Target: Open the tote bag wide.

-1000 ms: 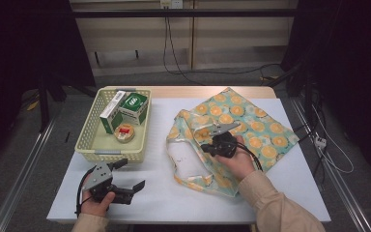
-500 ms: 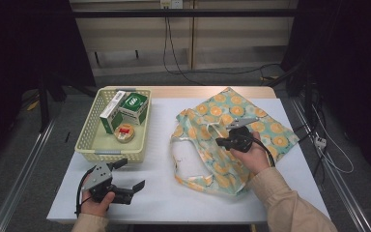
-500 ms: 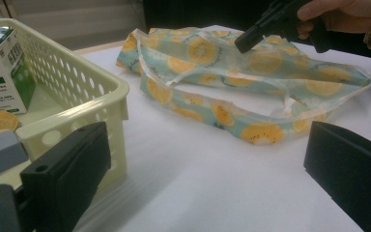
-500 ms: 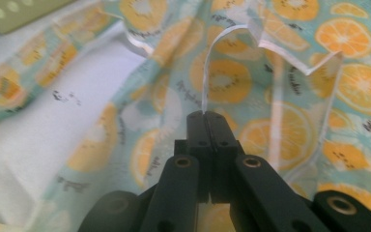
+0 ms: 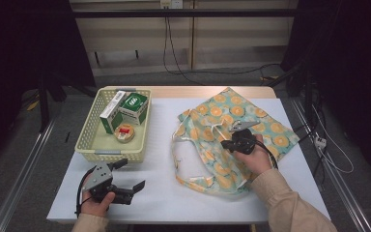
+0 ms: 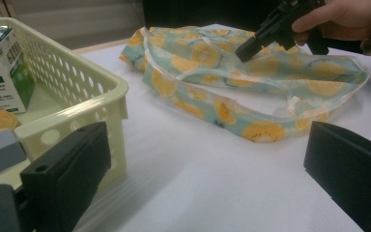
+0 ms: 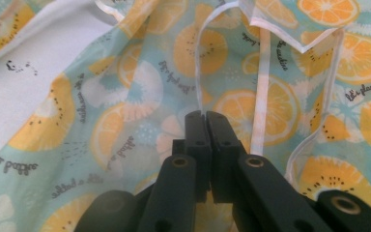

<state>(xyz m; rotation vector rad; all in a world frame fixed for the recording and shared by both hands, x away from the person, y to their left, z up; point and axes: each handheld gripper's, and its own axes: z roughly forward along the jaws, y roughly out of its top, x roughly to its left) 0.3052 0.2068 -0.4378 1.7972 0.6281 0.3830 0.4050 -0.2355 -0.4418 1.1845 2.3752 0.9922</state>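
1. Fruit-print bag [image 5: 232,140] lying crumpled on white table [image 5: 164,193], right of yellow basket [image 5: 96,145].
2. Thin, limp, light fabric; likely to sag and slide.
3. Best taken by white-edged handle loop [image 7: 200,53] or hem.
4. Right gripper [image 7: 206,118] pressed together over the cloth, pinching nothing visible.
5. Left gripper [image 5: 130,186] spread wide, resting apart.
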